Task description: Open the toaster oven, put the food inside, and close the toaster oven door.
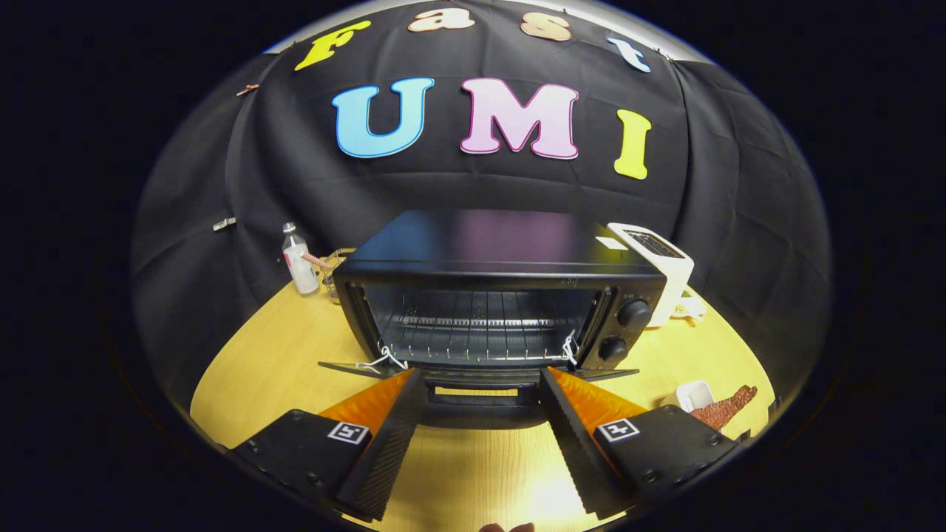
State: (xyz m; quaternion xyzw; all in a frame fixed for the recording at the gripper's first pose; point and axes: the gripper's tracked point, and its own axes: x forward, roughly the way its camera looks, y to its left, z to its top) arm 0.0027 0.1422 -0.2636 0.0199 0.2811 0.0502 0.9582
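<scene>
The toaster oven (502, 295) stands in the middle of the wooden table (281, 347) with its door (480, 391) dropped flat toward the gripper, so the opening step looks done. Inside the oven the wire rack (473, 325) is bare; no food lies on it.

The gripper (482, 380) sits just in front of the oven, its fingers spread wide and holding nothing. Their tips reach the outer edge of the lowered door, one to each side of the door handle (477, 395); whether they touch it cannot be told.

To the right of the oven, on its control panel, are two knobs (624, 329). Behind the oven's right corner stands a white pop-up toaster (661, 270). To the right of the oven and nearer the gripper, close to the table's edge, lie a brown crumbly piece, probably the food (728, 408), and a small white cup-like thing (693, 395) just beside it. Behind the oven's left corner is a clear plastic bottle (299, 267).

The step in hand is judged to be fetching the food. The next move calls for swinging the open fingers away from the door toward the brown piece at the oven's right, closing on it gently since it looks brittle, then carrying it over the door onto the rack.
</scene>
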